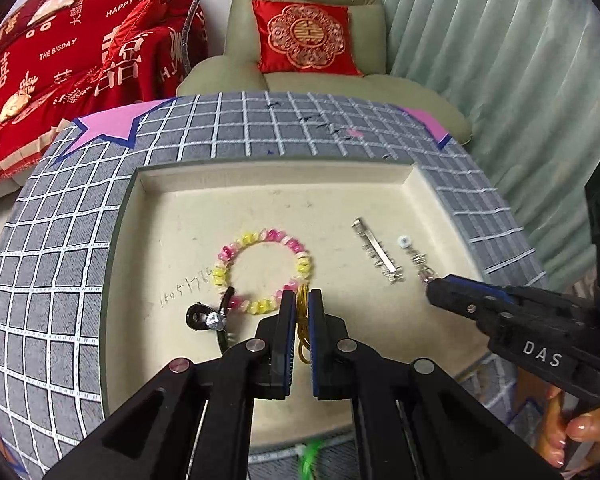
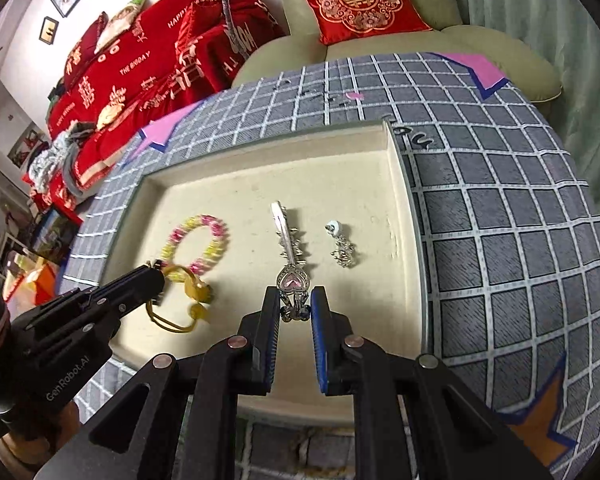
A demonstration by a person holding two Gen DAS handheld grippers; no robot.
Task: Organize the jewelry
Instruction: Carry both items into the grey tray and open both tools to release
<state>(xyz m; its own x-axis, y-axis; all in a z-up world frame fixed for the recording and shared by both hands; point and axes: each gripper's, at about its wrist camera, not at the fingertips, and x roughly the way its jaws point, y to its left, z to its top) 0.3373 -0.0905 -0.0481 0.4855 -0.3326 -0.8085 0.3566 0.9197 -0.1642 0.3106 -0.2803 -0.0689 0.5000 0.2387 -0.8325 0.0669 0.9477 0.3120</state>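
Note:
A cream tray (image 1: 148, 184) (image 2: 396, 168) lies on the grey checked table. In it lie a pink-and-yellow bead bracelet (image 1: 300, 258) (image 2: 212, 248), a silver hair clip (image 1: 376, 250) (image 2: 286, 236), a silver earring (image 1: 410, 250) (image 2: 342, 250) and a black ring piece (image 1: 200, 316). My left gripper (image 1: 303, 300) (image 2: 162, 276) is shut on a yellow hair tie (image 1: 302, 330) (image 2: 194, 296) at the bracelet's near edge. My right gripper (image 2: 295, 304) (image 1: 430, 286) is narrowly open around a pink heart pendant (image 2: 293, 282) at the clip's near end.
A green armchair (image 1: 312, 80) with a red cushion (image 1: 306, 38) stands behind the table. A red bedspread (image 1: 60, 64) lies at the left and a curtain (image 1: 520, 60) hangs at the right. Pink paper shapes (image 1: 108, 126) lie on the table's far corners.

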